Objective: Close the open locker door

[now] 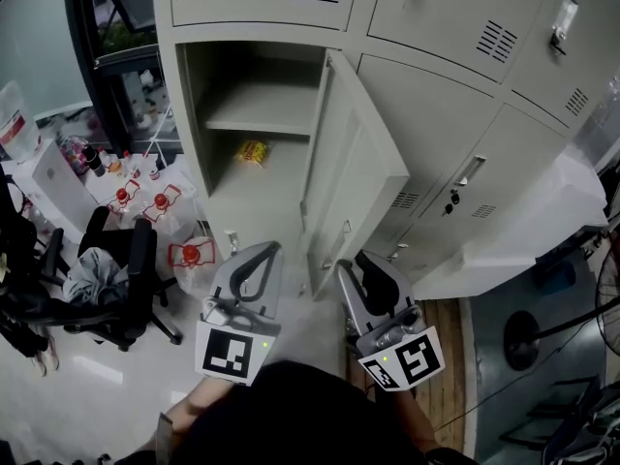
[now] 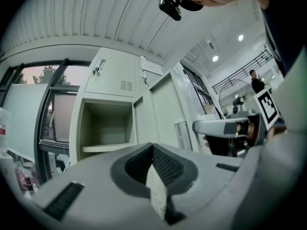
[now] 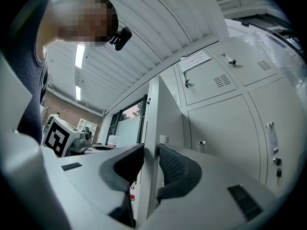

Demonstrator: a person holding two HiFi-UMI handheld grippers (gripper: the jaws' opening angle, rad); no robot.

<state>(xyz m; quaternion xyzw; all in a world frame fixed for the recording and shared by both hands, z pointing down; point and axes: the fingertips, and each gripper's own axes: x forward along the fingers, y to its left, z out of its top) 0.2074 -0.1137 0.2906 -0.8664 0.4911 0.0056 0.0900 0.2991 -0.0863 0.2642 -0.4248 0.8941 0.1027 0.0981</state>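
Note:
The grey locker bank [image 1: 455, 114] has one door [image 1: 354, 163] swung out toward me, hinged on its right. Behind it is the open compartment [image 1: 247, 114], with a shelf and a small yellow packet [image 1: 254, 151]. My right gripper [image 1: 360, 264] is at the door's lower free corner. In the right gripper view its jaws [image 3: 151, 150] stand apart with the door's edge [image 3: 149, 109] in the gap, and the pads do not visibly press on it. My left gripper [image 1: 273, 250] hangs in front of the opening, shut and holding nothing. Its view [image 2: 152, 147] faces the compartment [image 2: 103, 123].
A black office chair [image 1: 116, 269] with clothes on it stands at the left, beside plastic bags with red-capped items [image 1: 160, 206]. A white covered bundle [image 1: 523, 231] leans on the lockers at the right. A fan base [image 1: 523, 342] stands near a wooden floor strip [image 1: 450, 356].

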